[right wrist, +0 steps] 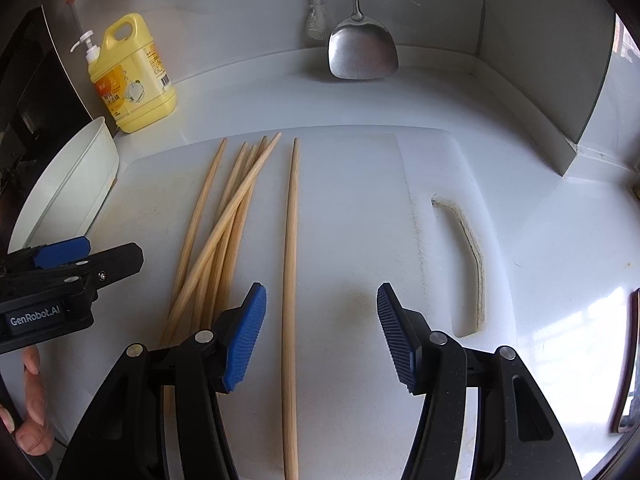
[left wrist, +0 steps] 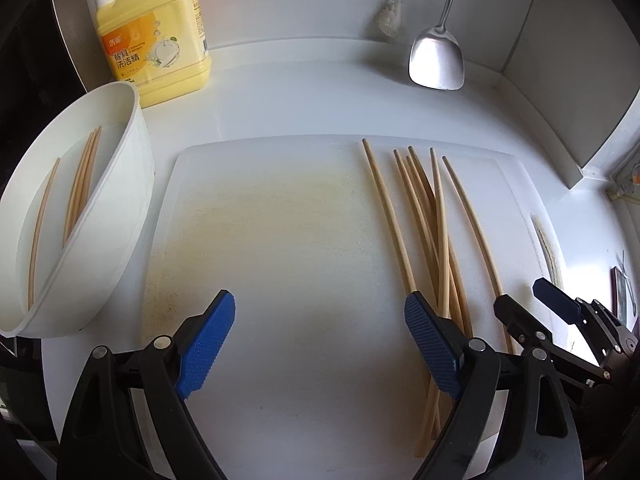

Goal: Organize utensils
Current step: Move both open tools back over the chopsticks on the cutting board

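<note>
Several loose wooden chopsticks [left wrist: 436, 240] [right wrist: 224, 232] lie in a fan on the white cutting board [left wrist: 280, 220] [right wrist: 360, 220]. One single chopstick [right wrist: 290, 260] [left wrist: 472, 232] lies apart to their right. My right gripper [right wrist: 320, 340] [left wrist: 528, 300] straddles it, open, with the pads clear of it on both sides. My left gripper [left wrist: 320, 344] [right wrist: 80, 256] hangs open over bare board, its right pad above the fan's near ends and nothing pinched. A white container [left wrist: 132, 152] [right wrist: 72, 188] to the left of the board holds several chopsticks [left wrist: 80, 188].
A yellow detergent bottle [left wrist: 156, 40] [right wrist: 132, 76] stands behind the container. A steel spatula [left wrist: 436, 60] [right wrist: 362, 52] and a brush [right wrist: 316, 20] hang against the back wall. A wall corner closes the right side. A hand [right wrist: 32, 400] holds the left gripper.
</note>
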